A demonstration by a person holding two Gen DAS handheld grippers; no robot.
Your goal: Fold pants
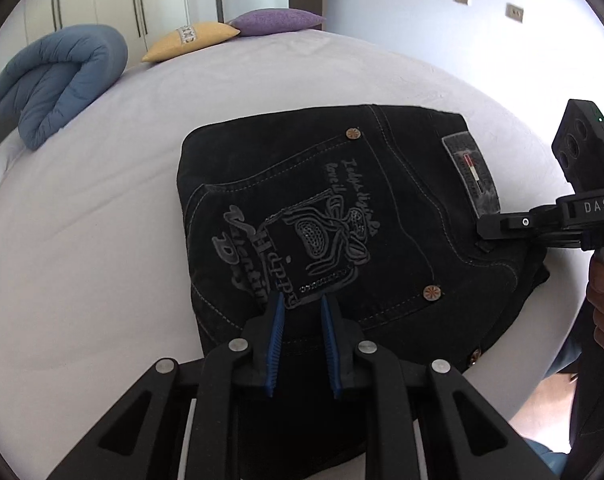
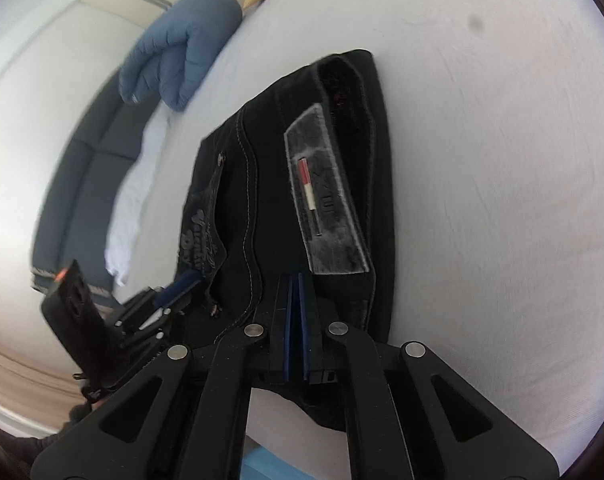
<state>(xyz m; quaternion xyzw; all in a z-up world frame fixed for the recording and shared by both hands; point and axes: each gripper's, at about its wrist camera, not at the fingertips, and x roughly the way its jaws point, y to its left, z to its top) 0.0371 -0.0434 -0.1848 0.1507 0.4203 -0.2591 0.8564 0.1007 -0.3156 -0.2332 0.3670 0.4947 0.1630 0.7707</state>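
White bed sheet (image 1: 102,240) fills both views, with a rolled blue duvet (image 1: 58,80) far left. Folded black jeans (image 1: 381,208) lie mid-bed, back pocket up. Left gripper (image 1: 302,304) hovers over their near edge, jaws narrowly parted, gripping nothing. Right gripper (image 2: 295,280) sits at the waistband beside the grey label (image 2: 325,196), pads fully together; any cloth pinched: cannot tell.

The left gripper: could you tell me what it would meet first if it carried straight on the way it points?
Most likely the embroidered back pocket of the folded black jeans; the left gripper hangs just above it, jaws slightly apart, though the depth is unclear.
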